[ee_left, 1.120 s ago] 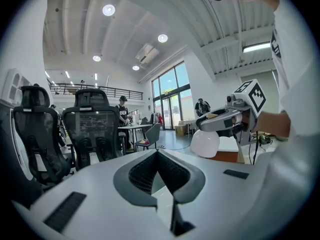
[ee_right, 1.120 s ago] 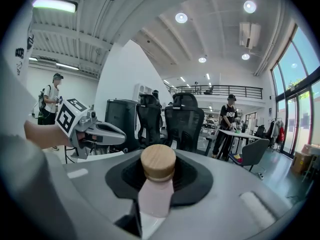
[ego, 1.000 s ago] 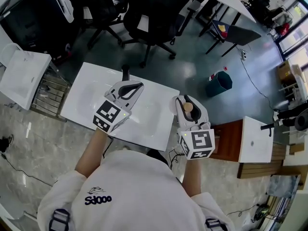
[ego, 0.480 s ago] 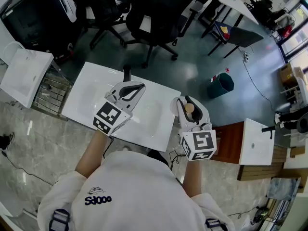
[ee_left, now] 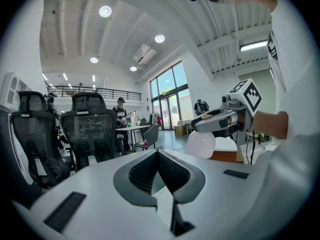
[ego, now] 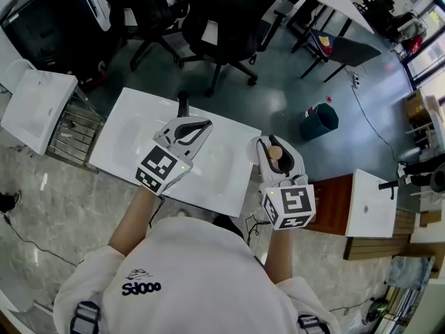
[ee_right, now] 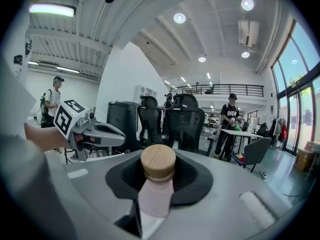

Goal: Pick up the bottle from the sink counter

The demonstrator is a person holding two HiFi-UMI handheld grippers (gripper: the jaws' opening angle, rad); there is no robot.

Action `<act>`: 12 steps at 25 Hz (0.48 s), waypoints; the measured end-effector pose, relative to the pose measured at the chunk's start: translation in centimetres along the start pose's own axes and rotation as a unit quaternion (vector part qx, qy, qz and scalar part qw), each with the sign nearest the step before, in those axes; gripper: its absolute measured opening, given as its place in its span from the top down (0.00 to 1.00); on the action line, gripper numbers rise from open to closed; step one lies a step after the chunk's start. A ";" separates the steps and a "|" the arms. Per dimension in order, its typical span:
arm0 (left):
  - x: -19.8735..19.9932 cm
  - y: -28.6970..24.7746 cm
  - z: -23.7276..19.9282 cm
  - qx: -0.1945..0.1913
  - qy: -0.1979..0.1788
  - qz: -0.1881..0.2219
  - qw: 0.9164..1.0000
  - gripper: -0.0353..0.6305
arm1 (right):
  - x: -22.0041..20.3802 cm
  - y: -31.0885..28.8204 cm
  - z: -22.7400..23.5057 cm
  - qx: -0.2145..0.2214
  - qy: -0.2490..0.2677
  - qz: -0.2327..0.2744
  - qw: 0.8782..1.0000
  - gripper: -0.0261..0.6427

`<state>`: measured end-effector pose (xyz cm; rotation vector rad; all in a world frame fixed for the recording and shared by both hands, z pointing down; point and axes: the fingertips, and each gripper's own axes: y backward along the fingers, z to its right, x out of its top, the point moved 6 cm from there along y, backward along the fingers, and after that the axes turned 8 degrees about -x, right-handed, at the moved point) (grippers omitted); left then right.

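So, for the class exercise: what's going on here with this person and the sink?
A person is working two handheld grippers at a white sink counter. The right gripper is shut on a pale pink bottle with a wooden cap, holding it cap-up just past the counter's right edge. The left gripper is shut and empty, above the basin. The bottle is already off the counter.

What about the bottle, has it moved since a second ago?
No. The bottle in the right tool stays just off the white sink counter's right corner, as before.
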<state>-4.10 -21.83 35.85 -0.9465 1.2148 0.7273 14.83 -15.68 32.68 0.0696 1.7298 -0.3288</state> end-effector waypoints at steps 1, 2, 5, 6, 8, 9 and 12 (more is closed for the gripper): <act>0.1 0.0 0.0 0.000 0.000 0.002 1.000 0.94 | 0.0 0.0 0.0 0.000 -0.001 -0.001 1.000 0.79; 0.3 -0.1 0.0 -0.001 0.000 0.005 1.000 0.94 | 0.0 0.0 0.0 0.001 -0.002 -0.001 1.000 0.79; 0.5 -0.2 0.2 -0.003 -0.001 0.009 1.000 0.94 | -0.2 -0.1 0.1 0.002 -0.003 -0.004 1.000 0.79; 0.4 -0.3 0.3 -0.004 -0.001 0.007 1.000 0.94 | -0.2 -0.1 0.1 0.002 -0.003 -0.004 1.000 0.79; 0.0 -0.3 0.3 -0.006 0.001 0.000 1.000 0.94 | -0.4 -0.1 0.1 0.003 -0.004 -0.006 1.000 0.79; -0.2 -0.3 0.4 -0.006 0.002 -0.003 1.000 0.94 | -0.4 -0.1 0.1 0.002 -0.004 -0.006 1.000 0.79; -0.5 -0.4 0.5 -0.006 0.002 -0.005 1.000 0.94 | -0.7 -0.1 0.2 0.002 -0.005 -0.007 1.000 0.79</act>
